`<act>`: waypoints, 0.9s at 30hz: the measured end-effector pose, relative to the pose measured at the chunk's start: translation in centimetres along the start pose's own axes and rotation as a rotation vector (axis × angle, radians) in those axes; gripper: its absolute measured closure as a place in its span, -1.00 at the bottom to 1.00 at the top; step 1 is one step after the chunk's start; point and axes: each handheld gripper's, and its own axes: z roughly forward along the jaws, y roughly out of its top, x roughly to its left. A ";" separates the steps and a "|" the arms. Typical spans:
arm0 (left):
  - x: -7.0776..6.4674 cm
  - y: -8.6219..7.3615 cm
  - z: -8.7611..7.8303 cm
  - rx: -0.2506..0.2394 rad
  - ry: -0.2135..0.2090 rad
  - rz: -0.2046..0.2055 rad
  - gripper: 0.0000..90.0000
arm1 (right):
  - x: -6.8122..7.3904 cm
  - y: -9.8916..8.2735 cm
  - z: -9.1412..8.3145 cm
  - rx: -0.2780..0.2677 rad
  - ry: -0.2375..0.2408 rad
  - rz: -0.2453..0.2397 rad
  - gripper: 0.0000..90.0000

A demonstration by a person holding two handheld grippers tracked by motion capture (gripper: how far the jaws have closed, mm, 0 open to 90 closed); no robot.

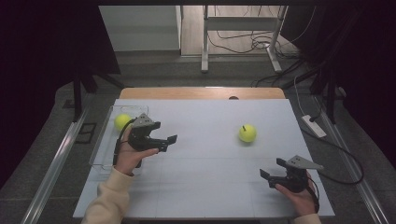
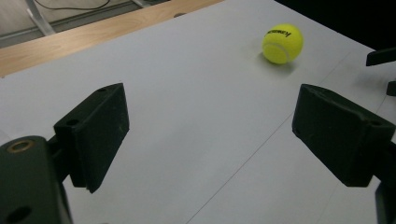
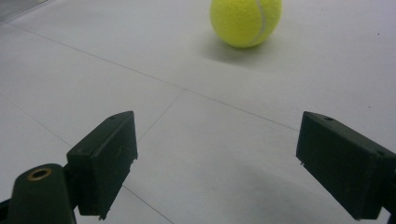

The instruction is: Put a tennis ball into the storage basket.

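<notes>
My left tool (image 1: 167,141) and right tool (image 1: 271,169) both stand spread and empty, the tennis ball (image 1: 247,133) sits loose on the tabletop (image 1: 205,186) between them; light, springy, fuzzy, likely to roll, so I'd pinch across its middle.

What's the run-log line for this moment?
left tool: open, empty, beside clear tray | right tool: open, empty | tennis ball: loose mid-table | second ball: in tray

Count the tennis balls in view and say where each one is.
2. One tennis ball lies on the table's right half; the other ball sits in the clear tray at the left edge.
</notes>
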 end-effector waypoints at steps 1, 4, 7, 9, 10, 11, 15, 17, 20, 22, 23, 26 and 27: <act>-0.1 0.0 0.1 0.002 -0.003 0.003 -0.73 | 0.0 0.0 0.0 -0.001 0.000 0.000 -0.73; -0.4 0.0 0.5 0.011 -0.011 0.011 -0.73 | 0.0 0.0 0.0 0.000 -0.001 -0.003 -0.73; -0.6 0.0 0.8 0.021 -0.008 0.019 -0.73 | 0.0 0.0 0.0 0.001 -0.002 -0.002 -0.73; -0.7 0.0 1.0 0.027 -0.005 0.024 -0.73 | 0.0 -0.1 0.0 0.004 -0.001 0.000 -0.73; -0.7 0.0 1.1 0.030 -0.007 0.025 -0.73 | 0.0 -0.1 0.0 0.004 -0.001 0.000 -0.73; -0.8 0.0 1.2 0.034 -0.009 0.028 -0.73 | 0.0 -0.1 0.0 0.004 -0.001 0.000 -0.73; -1.1 0.1 1.4 0.032 -0.017 0.029 -0.73 | 0.0 -0.1 0.0 0.002 -0.002 -0.001 -0.73; -1.1 0.2 1.5 0.033 -0.018 0.030 -0.73 | 0.0 -0.1 0.0 0.002 -0.003 -0.001 -0.73; -1.1 0.2 1.7 0.038 -0.022 0.031 -0.73 | 0.1 -0.1 0.0 0.003 -0.004 -0.002 -0.73; -1.1 0.2 1.8 0.041 -0.025 0.028 -0.73 | 0.1 -0.1 0.0 0.004 -0.004 -0.004 -0.73; -1.1 0.2 1.9 0.043 -0.026 0.028 -0.73 | 0.1 -0.1 0.0 0.003 -0.003 -0.004 -0.73; -1.3 0.2 2.1 0.049 -0.031 0.030 -0.73 | 0.1 -0.1 0.0 0.002 -0.003 -0.001 -0.73; -1.3 0.2 2.1 0.049 -0.031 0.030 -0.73 | 0.1 -0.1 0.0 0.002 -0.003 -0.001 -0.73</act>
